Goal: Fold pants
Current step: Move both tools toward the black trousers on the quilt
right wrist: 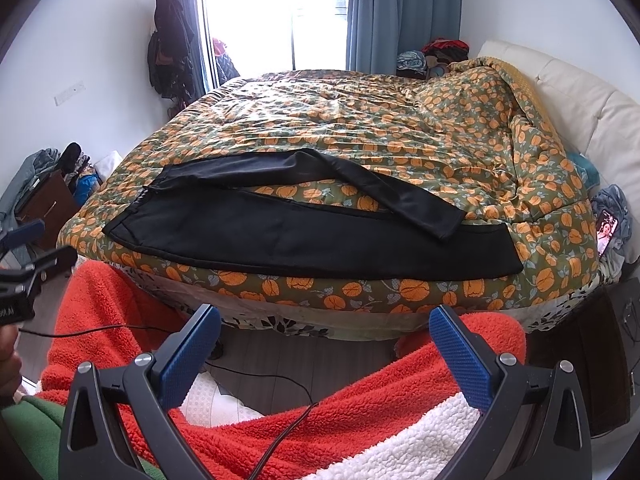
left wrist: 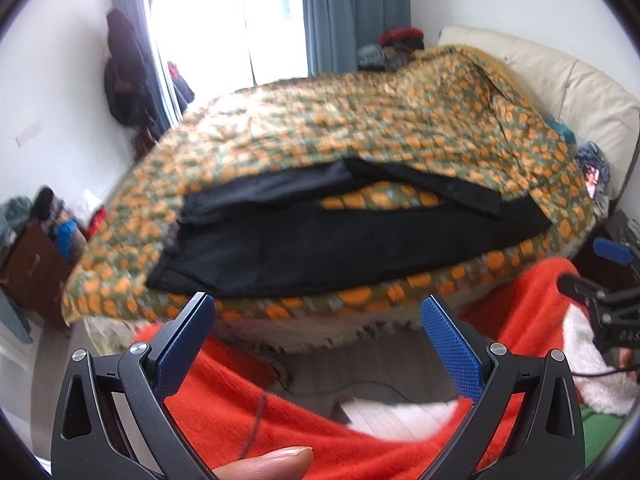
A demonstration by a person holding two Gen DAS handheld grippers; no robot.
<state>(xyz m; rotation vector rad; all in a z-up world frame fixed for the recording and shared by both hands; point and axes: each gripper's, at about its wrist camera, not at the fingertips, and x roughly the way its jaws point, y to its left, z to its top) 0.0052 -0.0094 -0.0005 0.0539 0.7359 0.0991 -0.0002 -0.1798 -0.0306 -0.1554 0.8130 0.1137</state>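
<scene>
Black pants lie spread along the near edge of the floral quilt, at twelve o'clock from both tools, waistband at nine o'clock. The left gripper and right gripper gape wide and empty over an orange fleece blanket.

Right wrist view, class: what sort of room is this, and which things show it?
Most likely a bedroom: a bed under a flowered quilt, a padded headboard, curtains at the window.
</scene>
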